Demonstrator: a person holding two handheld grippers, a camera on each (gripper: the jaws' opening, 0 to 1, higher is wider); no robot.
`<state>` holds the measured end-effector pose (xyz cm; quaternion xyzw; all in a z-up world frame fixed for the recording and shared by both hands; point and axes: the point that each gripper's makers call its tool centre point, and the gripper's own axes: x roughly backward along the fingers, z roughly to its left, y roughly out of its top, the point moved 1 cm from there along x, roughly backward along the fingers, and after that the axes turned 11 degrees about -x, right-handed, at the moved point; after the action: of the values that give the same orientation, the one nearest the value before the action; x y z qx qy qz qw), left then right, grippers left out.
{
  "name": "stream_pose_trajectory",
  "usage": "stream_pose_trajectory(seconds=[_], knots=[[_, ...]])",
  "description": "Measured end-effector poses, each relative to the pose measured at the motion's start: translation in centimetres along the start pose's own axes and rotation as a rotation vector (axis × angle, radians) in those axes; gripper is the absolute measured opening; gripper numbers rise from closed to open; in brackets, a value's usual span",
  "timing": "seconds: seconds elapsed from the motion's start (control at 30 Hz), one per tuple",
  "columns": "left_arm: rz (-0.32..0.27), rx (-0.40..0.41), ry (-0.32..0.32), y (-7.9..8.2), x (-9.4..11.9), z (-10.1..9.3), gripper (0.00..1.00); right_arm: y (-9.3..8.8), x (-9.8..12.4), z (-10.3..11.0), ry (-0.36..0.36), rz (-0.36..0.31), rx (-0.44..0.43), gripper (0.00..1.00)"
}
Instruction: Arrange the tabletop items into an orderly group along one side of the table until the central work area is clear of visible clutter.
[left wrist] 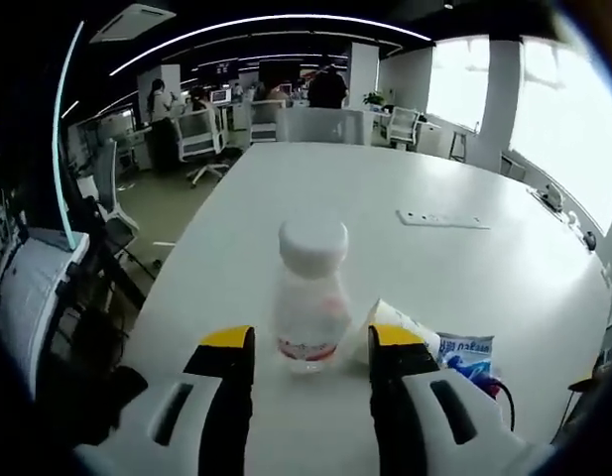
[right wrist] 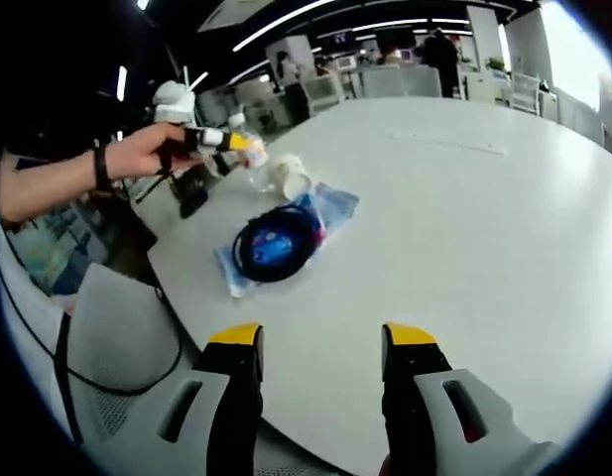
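A clear bottle (left wrist: 310,297) with a white cap and a pink label stands upright on the white table (left wrist: 385,198). My left gripper (left wrist: 311,339) is open, its yellow-tipped jaws on either side of the bottle's base with small gaps. A paper cup (left wrist: 395,322) lies on its side just right of the bottle, next to a blue and white packet (left wrist: 466,353). In the right gripper view a hand holds the left gripper (right wrist: 241,147) by the cup (right wrist: 290,177). A black coiled cable (right wrist: 276,243) lies on the packets (right wrist: 330,208). My right gripper (right wrist: 320,342) hovers open over bare table.
A flat socket panel (left wrist: 442,219) is set into the table further in. A grey mesh chair (right wrist: 117,327) stands at the near table edge. Office chairs (left wrist: 201,139), desks and people are at the far end of the room. Bright windows line the right side.
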<state>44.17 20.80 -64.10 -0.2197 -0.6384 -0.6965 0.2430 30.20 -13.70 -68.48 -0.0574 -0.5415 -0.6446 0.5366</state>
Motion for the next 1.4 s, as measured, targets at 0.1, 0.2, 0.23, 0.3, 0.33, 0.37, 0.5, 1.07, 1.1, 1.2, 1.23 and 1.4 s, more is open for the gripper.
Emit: stream_pose_trajectory(seconds=[0.1, 0.2, 0.23, 0.3, 0.33, 0.37, 0.5, 1.07, 1.1, 1.2, 1.23, 1.4], knots=[[0.003, 0.003, -0.007, -1.0, 0.6, 0.1, 0.47, 0.2, -0.2, 0.2, 0.006, -0.002, 0.002, 0.46], [0.014, -0.003, -0.013, -2.1, 1.4, 0.2, 0.46, 0.2, -0.5, 0.5, 0.013, 0.001, 0.007, 0.46], [0.014, -0.001, -0.016, -2.5, 1.8, 0.2, 0.46, 0.2, -0.7, 0.6, 0.018, 0.004, 0.009, 0.46], [0.022, -0.001, -0.013, -3.2, 2.2, 0.4, 0.45, 0.2, -1.0, 0.8, 0.022, 0.007, 0.015, 0.46], [0.024, 0.003, -0.014, -3.6, 2.5, 0.6, 0.45, 0.3, -1.1, 0.9, 0.023, 0.006, 0.017, 0.46], [0.028, 0.006, -0.015, -3.9, 2.8, 0.6, 0.45, 0.3, -1.1, 1.0, 0.025, 0.005, 0.016, 0.46], [0.036, 0.01, -0.016, -5.2, 4.0, 0.7, 0.44, 0.5, -1.4, 1.4, 0.034, 0.006, 0.022, 0.46], [0.051, 0.006, -0.081, -8.5, 6.5, -1.2, 0.44, 0.7, -2.1, 2.4, 0.051, 0.014, 0.048, 0.46], [0.053, 0.001, -0.083, -8.6, 6.6, -1.3, 0.44, 0.7, -2.2, 2.5, 0.053, 0.015, 0.05, 0.46], [0.053, -0.011, -0.094, -9.0, 6.9, -1.8, 0.44, 0.4, -2.4, 2.9, 0.057, 0.024, 0.063, 0.46], [0.053, -0.012, -0.098, -9.1, 7.0, -2.0, 0.44, 0.4, -2.4, 3.0, 0.057, 0.025, 0.064, 0.46], [0.054, -0.016, -0.123, -9.8, 7.3, -3.0, 0.43, 0.7, -3.0, 3.4, 0.062, 0.017, 0.05, 0.46]])
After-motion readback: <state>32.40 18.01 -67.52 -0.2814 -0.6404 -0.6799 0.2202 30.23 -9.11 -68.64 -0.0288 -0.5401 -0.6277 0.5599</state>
